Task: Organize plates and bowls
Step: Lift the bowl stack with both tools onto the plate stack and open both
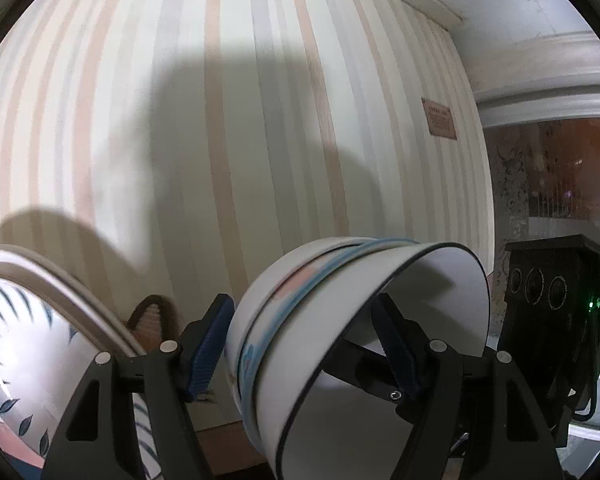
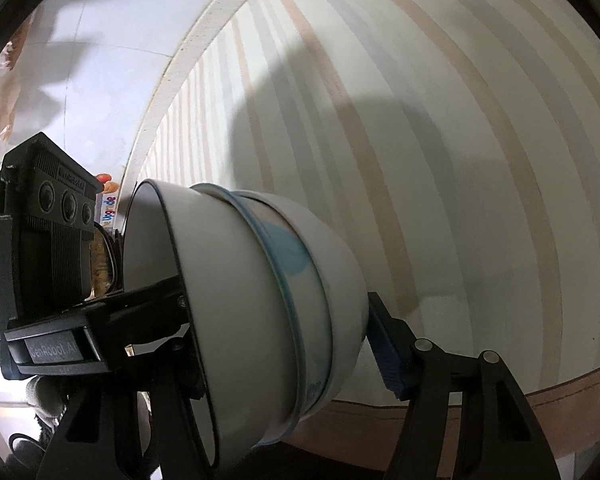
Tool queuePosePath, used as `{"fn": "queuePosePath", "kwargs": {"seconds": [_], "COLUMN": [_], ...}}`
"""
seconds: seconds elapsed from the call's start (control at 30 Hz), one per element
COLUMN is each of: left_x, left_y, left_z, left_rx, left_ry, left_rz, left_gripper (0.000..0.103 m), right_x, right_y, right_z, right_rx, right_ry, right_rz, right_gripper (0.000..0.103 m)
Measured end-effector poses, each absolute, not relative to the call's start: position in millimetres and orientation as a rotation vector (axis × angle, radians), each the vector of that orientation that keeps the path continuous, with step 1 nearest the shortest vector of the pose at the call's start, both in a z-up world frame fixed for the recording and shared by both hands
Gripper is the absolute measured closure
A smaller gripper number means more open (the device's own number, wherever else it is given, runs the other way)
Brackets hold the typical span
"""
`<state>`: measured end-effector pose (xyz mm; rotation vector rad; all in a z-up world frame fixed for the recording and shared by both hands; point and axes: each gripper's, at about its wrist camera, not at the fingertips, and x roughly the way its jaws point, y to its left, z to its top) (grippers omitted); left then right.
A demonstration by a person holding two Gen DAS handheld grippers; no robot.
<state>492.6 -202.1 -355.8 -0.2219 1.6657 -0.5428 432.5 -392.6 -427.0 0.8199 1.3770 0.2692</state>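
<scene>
While both wrists tilt upward toward the striped wall (image 1: 260, 140), my left gripper (image 1: 300, 344) and right gripper (image 2: 284, 344) each straddle the same stack of nested bowls (image 1: 340, 340), lifted on its side between them. Jaws stand spread on both; whether the pads press the stack, I cannot tell. A leaf-patterned plate (image 1: 16, 352) shows at lower left.

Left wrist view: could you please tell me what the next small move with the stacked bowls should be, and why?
Probably roll the stack of bowls back mouth-up before lowering it. It lies on its side in the left gripper, with one finger inside the black-rimmed bowl and the other at the stack's base, so the nested bowls could slide apart.
</scene>
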Motion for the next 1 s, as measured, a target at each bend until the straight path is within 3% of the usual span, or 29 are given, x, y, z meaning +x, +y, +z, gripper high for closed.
{"fn": "queuePosePath", "kwargs": {"seconds": [0.5, 1.0], "left_x": [484, 457], "left_y": [-99, -1], "left_z": [-317, -338], "left_rx": [-0.362, -0.529], "left_ry": [1.575, 1.544], "left_rz": [-0.356, -0.158], "left_gripper": [0.034, 0.034], "right_x": [470, 476], "right_y": [-312, -191], "right_z": [-387, -405], "right_rx": [0.698, 0.524], "right_ry": [1.42, 1.535], "right_rz": [0.456, 0.663], "right_gripper": [0.038, 0.038]}}
